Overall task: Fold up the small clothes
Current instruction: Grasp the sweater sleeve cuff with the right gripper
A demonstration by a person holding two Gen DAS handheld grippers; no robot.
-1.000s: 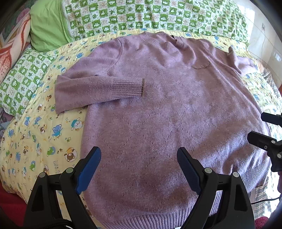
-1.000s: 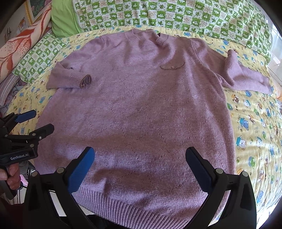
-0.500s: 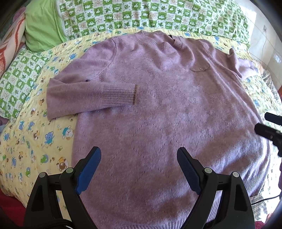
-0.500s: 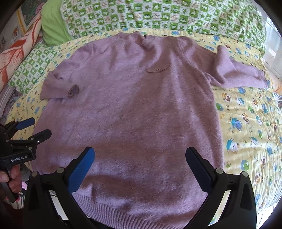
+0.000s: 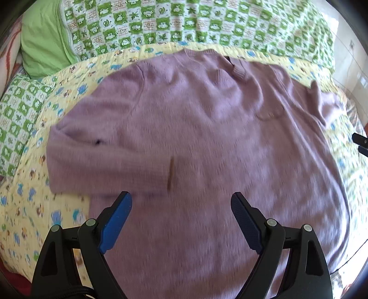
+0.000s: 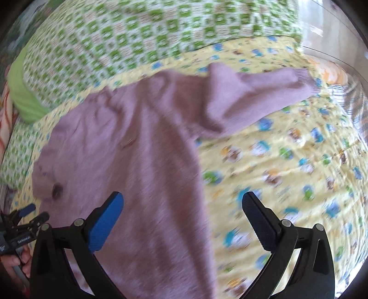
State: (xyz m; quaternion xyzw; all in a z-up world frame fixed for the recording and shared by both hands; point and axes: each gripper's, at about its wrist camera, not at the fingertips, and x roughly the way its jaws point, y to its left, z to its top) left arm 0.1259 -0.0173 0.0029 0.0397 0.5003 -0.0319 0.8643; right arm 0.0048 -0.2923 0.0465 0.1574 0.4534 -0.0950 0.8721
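Both grippers gape empty; right gripper (image 6: 182, 218) should pinch the outstretched sleeve (image 6: 260, 96) near its cuff (blurry, roughly) and fold it across the sweater (image 5: 207, 138)

The sweater (image 5: 207, 142) lies flat on the quilt (image 6: 287, 161), pillows (image 5: 184, 20) behind it.

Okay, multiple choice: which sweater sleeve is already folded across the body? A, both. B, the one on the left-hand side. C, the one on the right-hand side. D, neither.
B: the left sleeve lies across the sweater, while the right sleeve stretches out over the yellow sheet.
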